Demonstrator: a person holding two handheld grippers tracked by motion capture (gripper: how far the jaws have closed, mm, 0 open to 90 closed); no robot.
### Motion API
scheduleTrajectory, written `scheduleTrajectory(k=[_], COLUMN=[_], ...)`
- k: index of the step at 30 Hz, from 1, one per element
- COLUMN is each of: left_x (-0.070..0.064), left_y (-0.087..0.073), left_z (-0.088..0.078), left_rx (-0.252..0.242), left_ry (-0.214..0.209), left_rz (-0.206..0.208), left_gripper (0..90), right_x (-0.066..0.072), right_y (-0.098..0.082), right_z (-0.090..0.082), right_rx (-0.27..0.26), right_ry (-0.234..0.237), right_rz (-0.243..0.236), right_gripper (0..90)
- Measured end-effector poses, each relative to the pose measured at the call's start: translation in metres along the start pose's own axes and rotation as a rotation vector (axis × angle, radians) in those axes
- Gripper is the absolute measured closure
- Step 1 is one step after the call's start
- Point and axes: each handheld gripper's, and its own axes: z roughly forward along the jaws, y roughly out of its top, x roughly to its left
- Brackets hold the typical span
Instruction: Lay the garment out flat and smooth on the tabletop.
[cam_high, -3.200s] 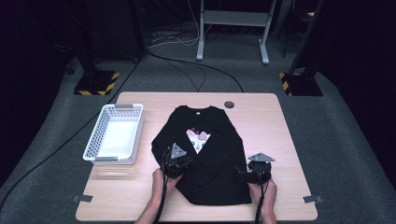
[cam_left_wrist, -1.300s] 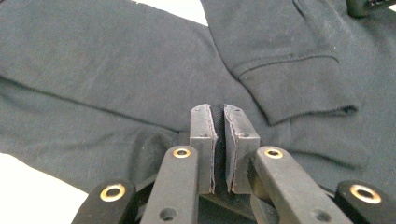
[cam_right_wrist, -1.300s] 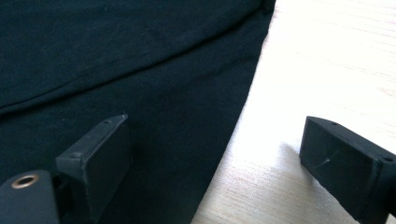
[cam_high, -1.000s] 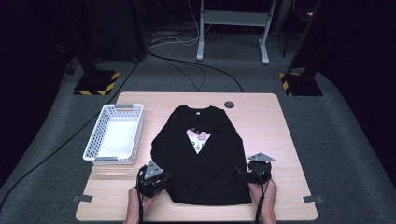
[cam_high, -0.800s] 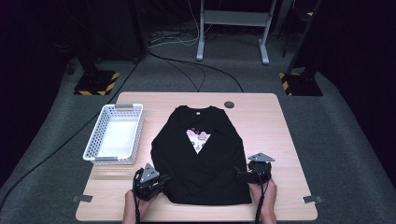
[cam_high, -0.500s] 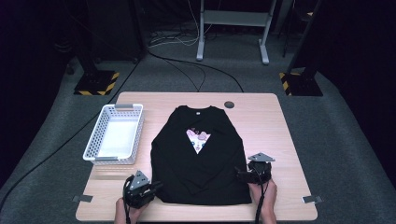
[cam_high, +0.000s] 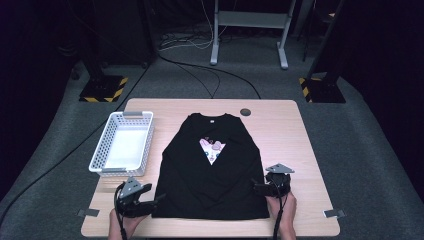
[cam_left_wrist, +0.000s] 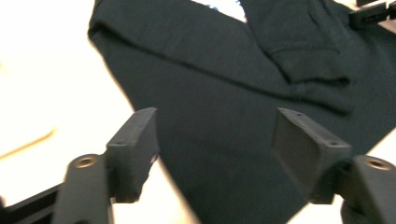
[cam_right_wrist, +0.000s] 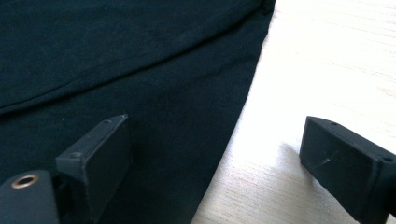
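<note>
Fingers spread on both grippers (cam_high: 159, 199) (cam_high: 256, 188); one black shirt (cam_high: 210, 170), one white basket (cam_high: 122, 145)

Black long-sleeved shirt (cam_high: 210, 170) spread flat on the worktop (cam_high: 280, 125)

It lies face up, collar at the far side, hem toward the near edge, with a pale triangular print on the chest. Both sleeves are folded in along the body, one cuff lying across the lower front. A white basket (cam_high: 122, 145) sits just beside it.
</note>
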Motion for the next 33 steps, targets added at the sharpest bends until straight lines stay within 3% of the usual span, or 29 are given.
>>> scheduleTrajectory(k=[3, 6, 10, 12, 22, 30, 33], left_x=[-0.005, -0.008, -0.007, -0.005, 0.005, 0.005, 0.005], left_y=[0.017, 0.027, 0.026, 0.024, 0.014, 0.014, 0.014], left_z=[0.029, 0.064, 0.095, 0.096, 0.091, 0.091, 0.091], left_rx=[0.055, 0.123, 0.182, 0.163, 0.102, 0.101, 0.101], left_ry=[-0.006, 0.033, 0.054, 0.076, 0.082, 0.088, 0.088], left_rz=[0.051, 0.095, 0.093, 0.097, 0.093, 0.092, 0.092], left_gripper=[23.5, 20.1, 15.1, 14.4, 14.2, 14.2, 14.2], right_x=[0.000, 0.000, 0.000, 0.000, -0.001, -0.001, 0.000], right_y=[0.000, 0.000, 0.000, 0.000, 0.002, 0.004, 0.005], right_z=[0.000, 0.000, 0.000, 0.000, 0.002, 0.003, 0.002], right_rx=[0.000, 0.000, -0.001, 0.000, 0.001, 0.013, 0.031], right_ry=[0.000, 0.000, -0.001, -0.001, 0.000, 0.000, 0.006], right_rz=[0.000, 0.000, 0.000, 0.000, -0.003, -0.002, 0.021], right_gripper=[8.7, 8.7, 8.6, 8.5, 7.5, 5.9, 4.1])
